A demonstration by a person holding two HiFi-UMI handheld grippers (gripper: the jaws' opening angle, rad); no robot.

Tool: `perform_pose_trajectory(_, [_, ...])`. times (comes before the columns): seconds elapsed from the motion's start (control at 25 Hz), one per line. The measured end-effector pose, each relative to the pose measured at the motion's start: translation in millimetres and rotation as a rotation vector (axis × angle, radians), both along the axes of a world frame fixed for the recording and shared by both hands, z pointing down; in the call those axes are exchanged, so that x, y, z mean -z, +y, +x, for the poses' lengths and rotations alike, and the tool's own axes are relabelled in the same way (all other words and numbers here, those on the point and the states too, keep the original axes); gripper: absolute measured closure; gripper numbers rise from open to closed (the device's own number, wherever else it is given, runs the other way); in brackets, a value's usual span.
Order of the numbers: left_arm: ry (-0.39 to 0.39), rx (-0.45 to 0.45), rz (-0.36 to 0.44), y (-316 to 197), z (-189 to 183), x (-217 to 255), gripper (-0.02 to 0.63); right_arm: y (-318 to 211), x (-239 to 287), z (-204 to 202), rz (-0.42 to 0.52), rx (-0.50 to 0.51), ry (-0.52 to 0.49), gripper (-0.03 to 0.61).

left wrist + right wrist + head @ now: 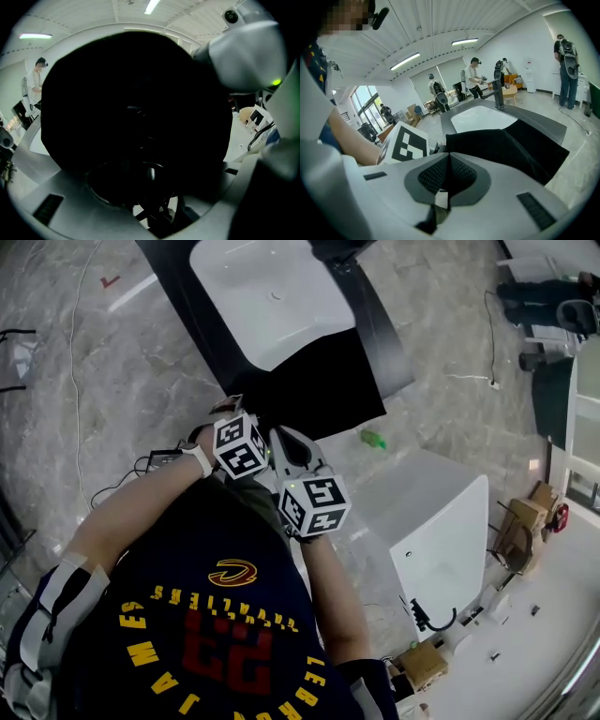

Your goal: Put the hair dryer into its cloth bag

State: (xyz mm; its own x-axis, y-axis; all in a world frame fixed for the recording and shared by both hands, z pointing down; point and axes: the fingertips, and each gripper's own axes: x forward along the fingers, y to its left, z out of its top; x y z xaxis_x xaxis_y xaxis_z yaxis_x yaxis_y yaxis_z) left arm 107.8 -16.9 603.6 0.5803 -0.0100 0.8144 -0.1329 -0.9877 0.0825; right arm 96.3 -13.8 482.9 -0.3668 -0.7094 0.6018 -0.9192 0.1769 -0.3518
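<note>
Black cloth bag (pixel 506 145) spreads out just beyond the right gripper (pixel 449 161), whose jaws are pressed together on its near edge. The left gripper (pixel 140 192) seems clamped on the same cloth, which rises right in front of its jaws.

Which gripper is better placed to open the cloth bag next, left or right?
Left, probably. The cloth bag fills the left gripper's view at its jaws, which seem closed on the fabric. The right gripper is shut on nothing, the bag ahead of it. No hair dryer shows.
</note>
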Motion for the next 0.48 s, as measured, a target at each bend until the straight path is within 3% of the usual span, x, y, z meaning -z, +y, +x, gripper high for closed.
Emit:
perform_pose_trajectory(0.12, [0.018,0.005,-0.024,-2,6,-5,0.373,-5,-3,6,-0.007,-0.017,0.002,0.566])
perform_pose_trajectory(0.28, [0.062,-0.032,0.011,3,3,3,0.371,-3,-4,8,-0.014,-0.025,0.003,0.566])
perform_pose_trajectory(0.48, [0.131,-0.057,0.061,4,-29,32,0.368,-1,-3,8,-0.011,-0.041,0.007,0.566])
